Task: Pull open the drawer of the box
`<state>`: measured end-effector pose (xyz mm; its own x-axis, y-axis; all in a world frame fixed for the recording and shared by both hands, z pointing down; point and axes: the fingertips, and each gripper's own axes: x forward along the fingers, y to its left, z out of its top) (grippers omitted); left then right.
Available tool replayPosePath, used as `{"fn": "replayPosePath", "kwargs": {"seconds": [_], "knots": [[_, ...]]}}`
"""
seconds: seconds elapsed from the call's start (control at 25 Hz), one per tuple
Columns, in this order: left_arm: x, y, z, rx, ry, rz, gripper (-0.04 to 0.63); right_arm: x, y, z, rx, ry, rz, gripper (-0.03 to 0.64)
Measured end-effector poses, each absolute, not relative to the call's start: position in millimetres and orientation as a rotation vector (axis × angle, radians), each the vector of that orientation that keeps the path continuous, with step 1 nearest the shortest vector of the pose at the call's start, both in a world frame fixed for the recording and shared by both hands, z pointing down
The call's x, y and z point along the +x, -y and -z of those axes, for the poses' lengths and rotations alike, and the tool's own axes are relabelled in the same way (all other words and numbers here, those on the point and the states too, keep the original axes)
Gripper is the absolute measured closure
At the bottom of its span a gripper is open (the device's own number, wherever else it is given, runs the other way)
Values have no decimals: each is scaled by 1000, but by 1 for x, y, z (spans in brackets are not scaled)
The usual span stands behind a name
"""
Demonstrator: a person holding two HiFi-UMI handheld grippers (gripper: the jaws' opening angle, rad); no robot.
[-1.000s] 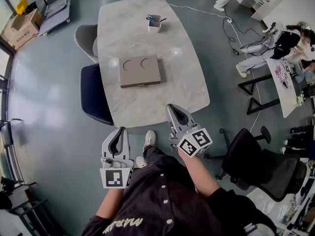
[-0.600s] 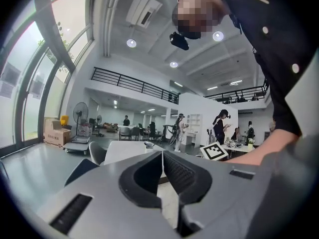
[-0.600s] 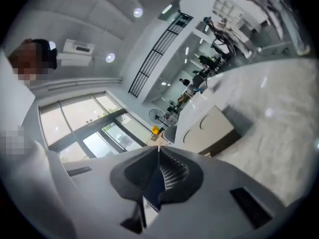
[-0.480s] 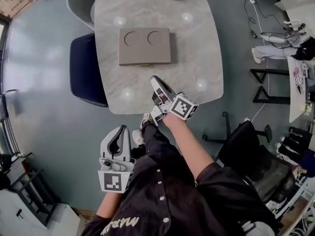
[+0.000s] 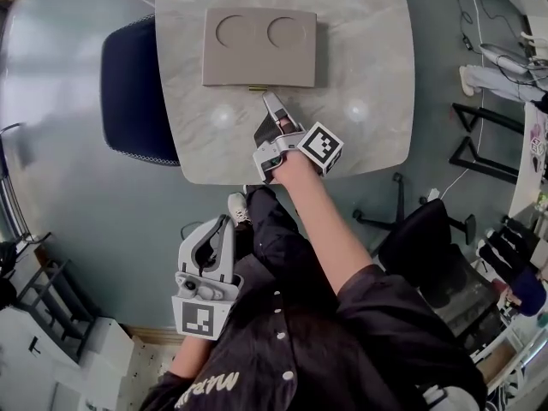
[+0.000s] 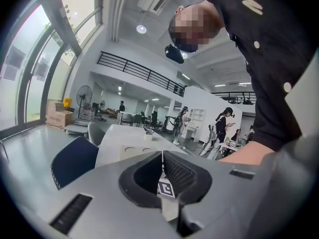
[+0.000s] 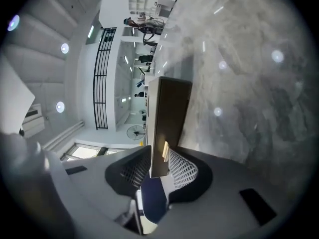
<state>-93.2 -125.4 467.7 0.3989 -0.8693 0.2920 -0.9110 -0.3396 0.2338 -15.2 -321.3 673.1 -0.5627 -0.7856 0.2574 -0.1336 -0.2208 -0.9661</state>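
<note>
On the table (image 5: 368, 67), the box (image 5: 259, 35) lies flat, drawer closed, its handle (image 5: 257, 88) on the near edge. The right gripper (image 5: 272, 101) holds its fingers spread around that handle, unclamped. Well short of the box, the left gripper (image 5: 224, 225) has its fingers pressed together, empty.

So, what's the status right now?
Right gripper open, tips at the handle, not clamped. Left gripper shut, empty, hanging low. Box drawer closed. Nothing in the way.

Marble-grey table (image 5: 377, 75) on teal floor (image 5: 68, 187) (navy chair (image 5: 133, 92) beside).
</note>
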Motion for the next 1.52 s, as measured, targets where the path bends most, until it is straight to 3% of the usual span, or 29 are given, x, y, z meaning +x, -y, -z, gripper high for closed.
{"fn": "replayPosePath", "kwargs": {"seconds": [0.32, 0.64, 1.52], "knots": [[-90, 129, -481, 2264, 1520, -154, 578, -20, 328, -684, -1083, -1527, 1848, 541], [-91, 131, -490, 2238, 1514, -171, 578, -22, 329, -692, -1117, -1484, 1902, 595], [-104, 130, -464, 2306, 1583, -129, 578, -18, 268, -696, -1185, -1442, 1973, 597]]}}
